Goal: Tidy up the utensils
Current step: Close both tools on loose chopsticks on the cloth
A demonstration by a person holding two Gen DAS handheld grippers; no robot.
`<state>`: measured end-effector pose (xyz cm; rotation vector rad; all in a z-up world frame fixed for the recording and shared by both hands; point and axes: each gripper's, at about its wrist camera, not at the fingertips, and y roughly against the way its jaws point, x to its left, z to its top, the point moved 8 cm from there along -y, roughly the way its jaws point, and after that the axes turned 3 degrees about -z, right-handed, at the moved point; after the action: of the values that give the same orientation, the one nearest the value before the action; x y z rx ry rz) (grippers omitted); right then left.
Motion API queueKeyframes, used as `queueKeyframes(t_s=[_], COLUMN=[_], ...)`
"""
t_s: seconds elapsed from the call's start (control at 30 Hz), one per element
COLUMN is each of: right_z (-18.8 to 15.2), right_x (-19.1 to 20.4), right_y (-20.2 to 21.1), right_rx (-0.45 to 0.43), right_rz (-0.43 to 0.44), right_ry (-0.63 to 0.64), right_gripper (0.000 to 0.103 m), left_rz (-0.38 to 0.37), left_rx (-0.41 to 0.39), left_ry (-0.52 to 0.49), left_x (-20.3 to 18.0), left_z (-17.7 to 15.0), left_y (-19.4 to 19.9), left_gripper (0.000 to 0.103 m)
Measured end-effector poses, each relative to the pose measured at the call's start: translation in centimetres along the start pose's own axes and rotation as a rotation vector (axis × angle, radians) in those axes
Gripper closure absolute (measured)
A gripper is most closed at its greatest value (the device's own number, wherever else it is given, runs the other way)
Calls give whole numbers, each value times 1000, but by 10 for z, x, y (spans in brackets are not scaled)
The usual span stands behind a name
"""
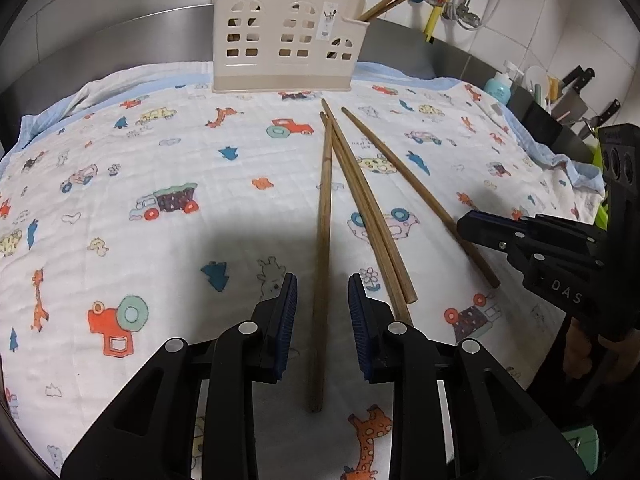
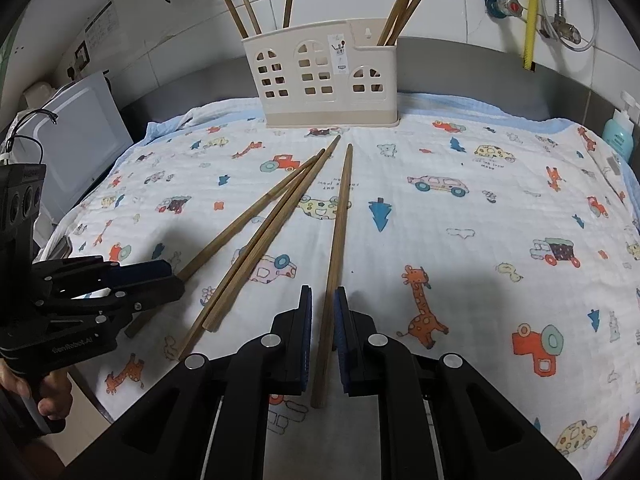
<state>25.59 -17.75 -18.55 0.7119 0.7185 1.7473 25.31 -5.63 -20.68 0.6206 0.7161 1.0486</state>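
Several wooden chopsticks lie on the printed cloth (image 1: 160,160). My left gripper (image 1: 322,284) is open, its blue pads (image 1: 289,304) on either side of the leftmost chopstick (image 1: 325,216), apart from it. A touching pair (image 1: 368,208) lies beside it. My right gripper (image 2: 322,296) is open but narrow, astride the rightmost chopstick (image 2: 339,220) without clamping it. It also shows in the left wrist view (image 1: 472,228) over that chopstick (image 1: 400,172). The beige utensil holder (image 1: 286,36) stands at the cloth's far edge, chopsticks (image 2: 404,4) upright in it.
The left gripper shows in the right wrist view (image 2: 168,276) at the left, over the leftmost chopstick (image 2: 256,208). Knives (image 1: 576,92) and a teal bottle (image 1: 498,88) stand at the far right. A white board (image 2: 76,136) leans at the left. Pipes (image 2: 530,12) run on the tiled wall.
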Motion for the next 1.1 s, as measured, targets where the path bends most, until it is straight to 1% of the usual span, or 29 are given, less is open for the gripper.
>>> queueKeyframes(t_s=[0.27, 0.3, 0.33, 0.47, 0.6, 0.8, 0.97, 1.07, 1.1], right_z=[-3, -3, -3, -5, -6, -7, -5, -5, -5], right_x=[0, -1, -1, -1, -2, -2, -2, -4, -4], right_y=[-5, -5, -6, -7, -9, -10, -11, -11, -10], right_rx=[10, 10, 11, 17, 23, 22, 19, 20, 21], right_rz=[3, 3, 4, 2, 6, 8, 0, 0, 0], right_ry=[-7, -9, -11, -11, -21, -27, -22, -21, -20], right_gripper=[92, 92, 92, 92, 92, 92, 94, 95, 95], left_rz=[7, 9, 6, 13, 7, 18, 2, 10, 12], left_rx=[-5, -5, 0, 11, 30, 45, 62, 71, 76], left_ry=[-10, -13, -16, -34, -15, -27, -15, -23, -22], left_x=[-1, -1, -2, -3, -1, -3, -1, -1, 0], left_z=[2, 2, 2, 3, 4, 3, 5, 5, 6], left_y=[-4, -4, -5, -5, -6, -7, -8, -8, -8], left_gripper=[77, 84, 88, 88, 88, 89, 89, 92, 95])
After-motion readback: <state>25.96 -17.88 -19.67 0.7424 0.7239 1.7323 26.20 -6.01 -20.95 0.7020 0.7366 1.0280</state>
